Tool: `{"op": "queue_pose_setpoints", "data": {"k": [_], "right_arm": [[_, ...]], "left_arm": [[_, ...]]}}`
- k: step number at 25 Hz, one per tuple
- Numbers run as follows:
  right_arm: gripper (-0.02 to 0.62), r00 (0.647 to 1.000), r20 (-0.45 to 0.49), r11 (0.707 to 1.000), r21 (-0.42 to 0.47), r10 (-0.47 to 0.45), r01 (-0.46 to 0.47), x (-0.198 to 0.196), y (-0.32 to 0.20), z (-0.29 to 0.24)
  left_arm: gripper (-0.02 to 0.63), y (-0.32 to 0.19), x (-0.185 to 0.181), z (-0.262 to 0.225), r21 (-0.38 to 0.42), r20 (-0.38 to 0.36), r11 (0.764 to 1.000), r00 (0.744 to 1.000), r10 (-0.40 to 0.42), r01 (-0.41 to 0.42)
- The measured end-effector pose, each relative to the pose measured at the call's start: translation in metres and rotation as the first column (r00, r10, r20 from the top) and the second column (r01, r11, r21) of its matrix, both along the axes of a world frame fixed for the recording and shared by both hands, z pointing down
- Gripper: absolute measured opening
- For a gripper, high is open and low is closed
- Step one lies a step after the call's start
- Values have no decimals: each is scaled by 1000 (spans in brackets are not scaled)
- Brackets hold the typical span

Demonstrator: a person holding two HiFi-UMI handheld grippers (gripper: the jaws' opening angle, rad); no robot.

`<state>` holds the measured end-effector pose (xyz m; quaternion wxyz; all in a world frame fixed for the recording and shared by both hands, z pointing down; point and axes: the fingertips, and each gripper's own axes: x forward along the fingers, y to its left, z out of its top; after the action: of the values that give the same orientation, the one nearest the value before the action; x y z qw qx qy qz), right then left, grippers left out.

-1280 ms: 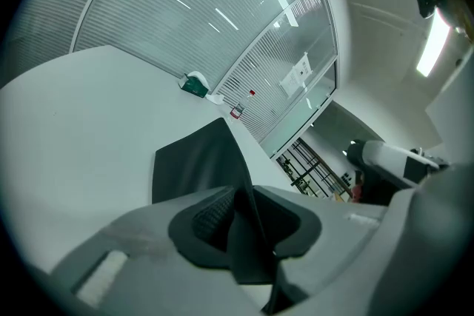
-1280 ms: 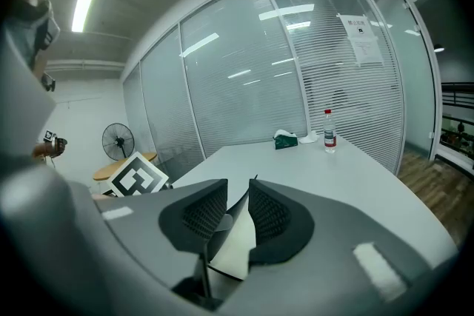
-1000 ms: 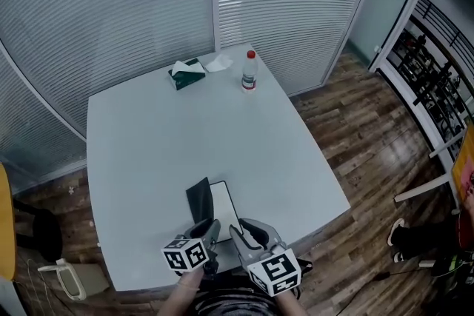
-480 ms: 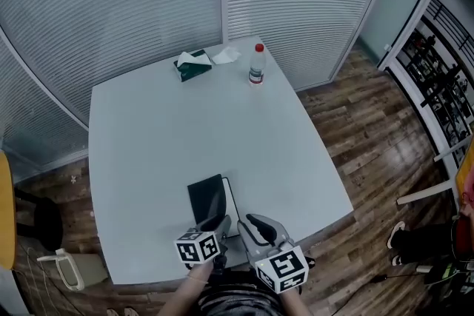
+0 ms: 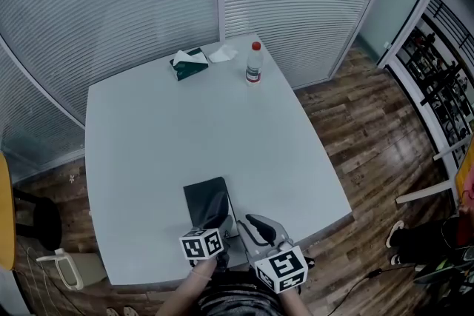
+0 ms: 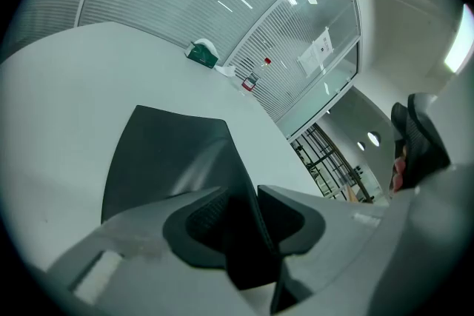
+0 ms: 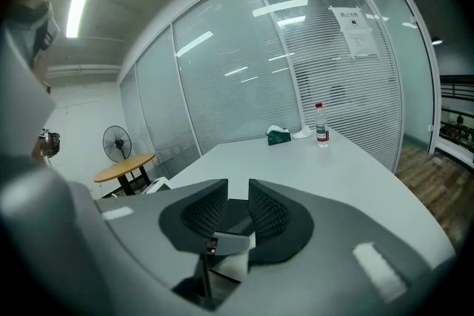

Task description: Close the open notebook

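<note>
We are easing our left tongs (image 6: 241,190) open around the notebook's (image 5: 205,196) black cover, lying almost flat on the tabletop (image 5: 163,129); our right tongs (image 7: 238,183) are hovering alongside, slightly parted, empty.

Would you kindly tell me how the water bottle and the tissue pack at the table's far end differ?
The water bottle stands upright, tall and narrow; the tissue pack lies low and flat. The bottle is clear with a red cap; the pack is dark green with white tissue poking out. In the head view the bottle is right of the pack. Both rest on the pale table, apart from each other.
</note>
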<state>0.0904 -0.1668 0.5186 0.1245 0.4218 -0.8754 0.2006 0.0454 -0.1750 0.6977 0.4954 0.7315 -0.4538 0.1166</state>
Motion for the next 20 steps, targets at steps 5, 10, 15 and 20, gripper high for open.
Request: {"op": "queue_pose_setpoints", "data": {"k": [5,10,15,20], "right_arm": [[87,1000,2,1000,-1,3,-3,5,3,3],[87,1000,3,1000,-3,2,-2,6,0,3],[87,1000,-3,1000,-1,1,-1,9,1,4],[87,1000,-9,1000,2,-6,6,4,0,2]], "left_arm": [[137,2,4,5,3,-4,1000,1000,-30,30],[169,3,13,12,9,-18,1000,1000,5,-5],[156,3,12,13,-18,-55,1000,998,-4,3],[156,4,9,7,24,-74,1000,997,2,-1]]}}
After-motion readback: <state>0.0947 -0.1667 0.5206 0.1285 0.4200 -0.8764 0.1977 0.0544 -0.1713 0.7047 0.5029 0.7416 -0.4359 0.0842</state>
